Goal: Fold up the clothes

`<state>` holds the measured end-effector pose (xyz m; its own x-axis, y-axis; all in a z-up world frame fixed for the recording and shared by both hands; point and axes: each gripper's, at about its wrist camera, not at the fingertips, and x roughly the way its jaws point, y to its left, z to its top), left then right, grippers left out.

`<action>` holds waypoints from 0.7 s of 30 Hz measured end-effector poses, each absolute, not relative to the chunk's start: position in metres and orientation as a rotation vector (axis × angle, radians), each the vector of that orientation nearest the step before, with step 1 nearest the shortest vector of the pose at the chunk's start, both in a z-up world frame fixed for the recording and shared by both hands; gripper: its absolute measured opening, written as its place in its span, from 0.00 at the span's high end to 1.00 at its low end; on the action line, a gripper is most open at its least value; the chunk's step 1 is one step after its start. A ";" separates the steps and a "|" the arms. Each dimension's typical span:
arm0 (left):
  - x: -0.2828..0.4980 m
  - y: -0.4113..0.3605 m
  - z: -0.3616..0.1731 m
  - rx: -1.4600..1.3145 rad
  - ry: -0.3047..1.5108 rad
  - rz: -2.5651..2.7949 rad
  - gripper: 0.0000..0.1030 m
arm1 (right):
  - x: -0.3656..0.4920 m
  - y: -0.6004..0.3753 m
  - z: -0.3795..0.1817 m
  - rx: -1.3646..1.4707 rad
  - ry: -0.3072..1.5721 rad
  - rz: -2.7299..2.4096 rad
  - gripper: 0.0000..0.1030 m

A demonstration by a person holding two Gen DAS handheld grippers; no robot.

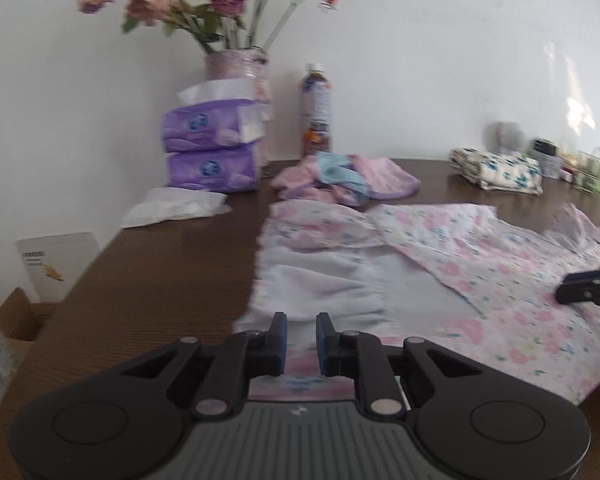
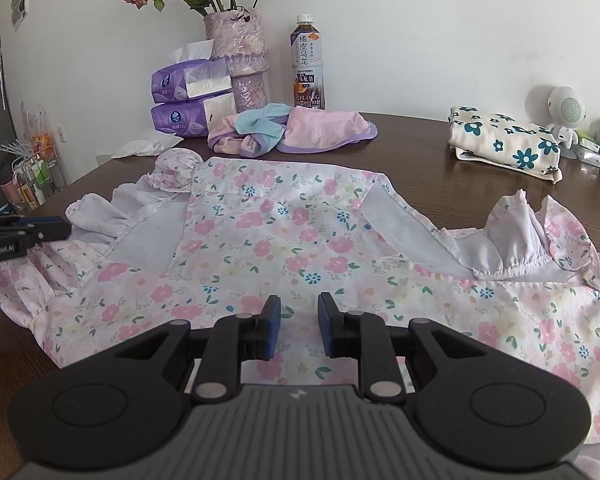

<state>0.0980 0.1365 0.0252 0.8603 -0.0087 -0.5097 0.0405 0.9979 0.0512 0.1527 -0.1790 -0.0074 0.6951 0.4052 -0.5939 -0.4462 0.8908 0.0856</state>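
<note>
Dark wood-grain counter [image 2: 440,184], bare strip along the left edge and at the far right. Thin floral garment [image 2: 268,232] spread flat mid-counter, sleeves frilled, both sides folded inward. Crumpled pink-and-blue pile [image 2: 288,130] just behind, folded flowered cloth [image 2: 508,140] far right. Left gripper [image 1: 300,330] apart over the near-left hem; right gripper [image 2: 299,312] apart above the middle.

You have the floral garment [image 2: 284,232] spread flat on the brown table, white cloth printed with pink and blue flowers, its body lying toward you. Both sides are turned inward, showing the pale plain inner face, and a ruffled, gathered sleeve [image 2: 512,240] sticks up at the right.
</note>
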 end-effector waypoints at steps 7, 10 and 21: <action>0.091 0.101 0.046 0.020 0.519 -0.214 0.80 | 0.152 -0.178 -0.007 -0.072 0.645 0.475 0.80; 0.099 0.064 0.042 0.037 0.554 -0.326 0.80 | 0.152 -0.178 -0.007 -0.075 0.645 0.474 0.80; 0.123 0.024 0.010 0.007 0.645 -0.333 0.81 | 0.153 -0.183 -0.006 -0.060 0.647 0.480 0.80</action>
<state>0.1228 0.0241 0.0105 0.7480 -0.3020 -0.5910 0.3062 0.9471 -0.0964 0.1528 -0.1832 -0.0062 0.6927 0.4113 -0.5925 -0.4481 0.8891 0.0934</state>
